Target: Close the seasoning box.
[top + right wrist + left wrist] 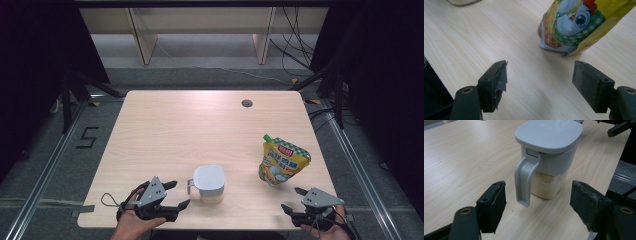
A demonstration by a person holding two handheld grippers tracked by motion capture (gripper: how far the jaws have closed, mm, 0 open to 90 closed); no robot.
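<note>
A clear jug with a grey lid [209, 183] and a grey handle stands near the table's front edge, partly filled with pale grains. Its handle [524, 182] points toward my left gripper [177, 194], which is open just to the jug's left with nothing between its fingers. In the left gripper view [537, 200] the handle hangs a little beyond the two black pads. A yellow pouch with a green cap and a cartoon hen [281, 161] stands at the right. My right gripper [293, 199] is open near the front right corner, short of the pouch [579, 22].
The light wooden table [200, 125] has a round cable hole [246, 103] at the back right. Black frames and cables flank both sides of the table. Wooden shelf legs stand beyond the far edge.
</note>
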